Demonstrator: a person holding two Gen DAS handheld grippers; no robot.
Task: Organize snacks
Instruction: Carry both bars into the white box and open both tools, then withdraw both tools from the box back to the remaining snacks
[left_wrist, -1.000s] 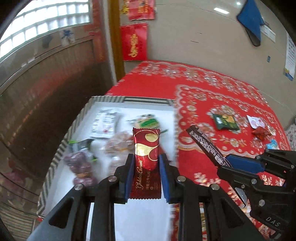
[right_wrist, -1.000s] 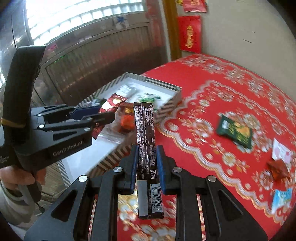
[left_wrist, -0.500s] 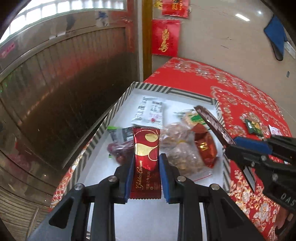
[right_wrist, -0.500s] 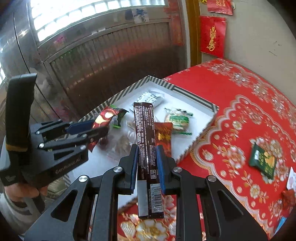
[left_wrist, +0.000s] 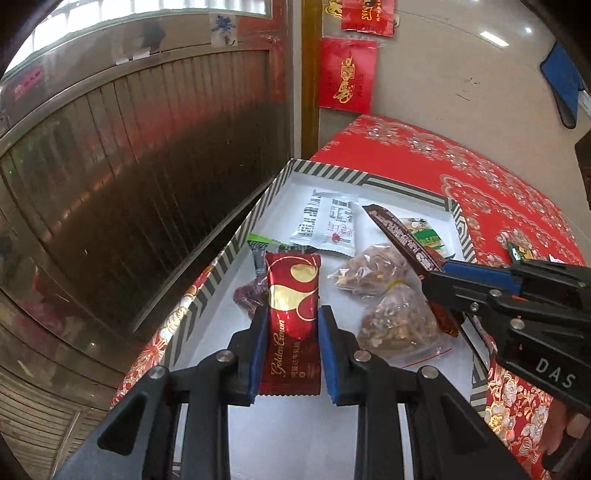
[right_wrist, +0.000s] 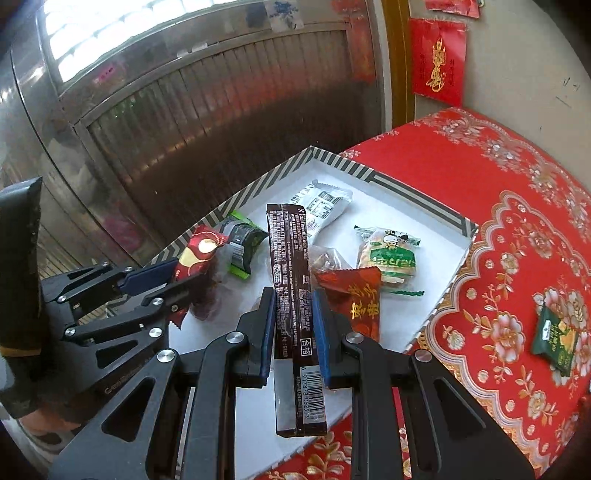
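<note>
Together above the striped box, left tool clamped on a red Golden Crown wrapper, right tool clamped on a dark brown stick pack, both over the snacks inside.

A home: floral red tablecloth, red paper hangings, metal shutter.

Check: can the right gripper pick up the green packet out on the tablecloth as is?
Probably not: the right gripper is shut on the brown bar, jaws full. Path to the green packet on the tablecloth looks free.
</note>
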